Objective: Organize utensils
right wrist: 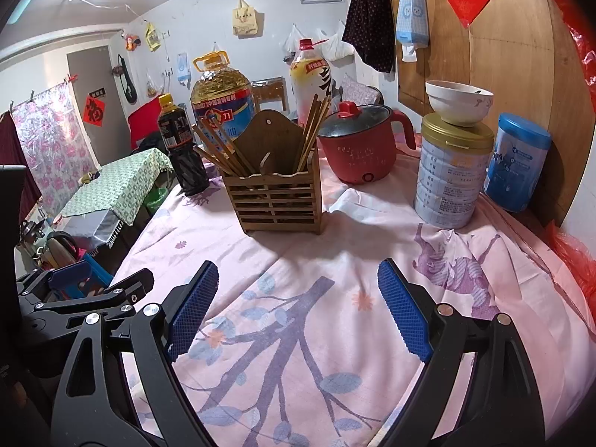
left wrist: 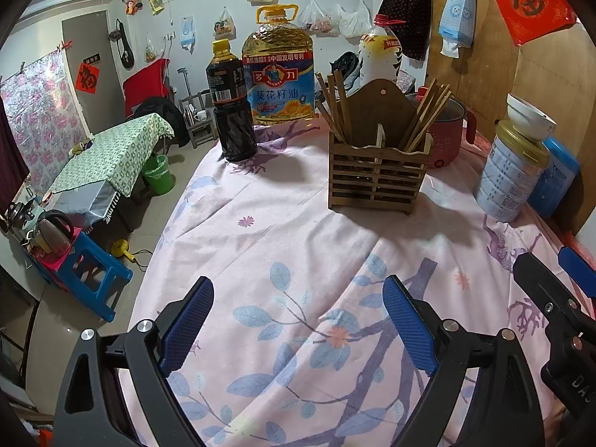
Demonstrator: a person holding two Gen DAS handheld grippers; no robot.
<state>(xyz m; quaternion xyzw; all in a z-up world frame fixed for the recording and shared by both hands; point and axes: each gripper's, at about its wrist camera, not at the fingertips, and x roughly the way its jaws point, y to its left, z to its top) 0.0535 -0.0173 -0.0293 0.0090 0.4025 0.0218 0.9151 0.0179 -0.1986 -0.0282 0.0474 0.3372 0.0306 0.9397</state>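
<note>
The holder (left wrist: 376, 175) is of slatted wood with a matt finish, and the chopsticks (left wrist: 424, 119) are of plain wood too. The table (left wrist: 283, 223) carries a soft printed cloth with small creases. Each claw has matt black plastic arms and blue ribbed pads (right wrist: 193, 309). The oil bottle (left wrist: 277, 70) is of glossy clear plastic.

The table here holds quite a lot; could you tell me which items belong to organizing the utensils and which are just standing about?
Job: chopsticks, wooden holder.
Standing about: soy sauce bottle, oil jug, red pot, tin, bowl.
</note>
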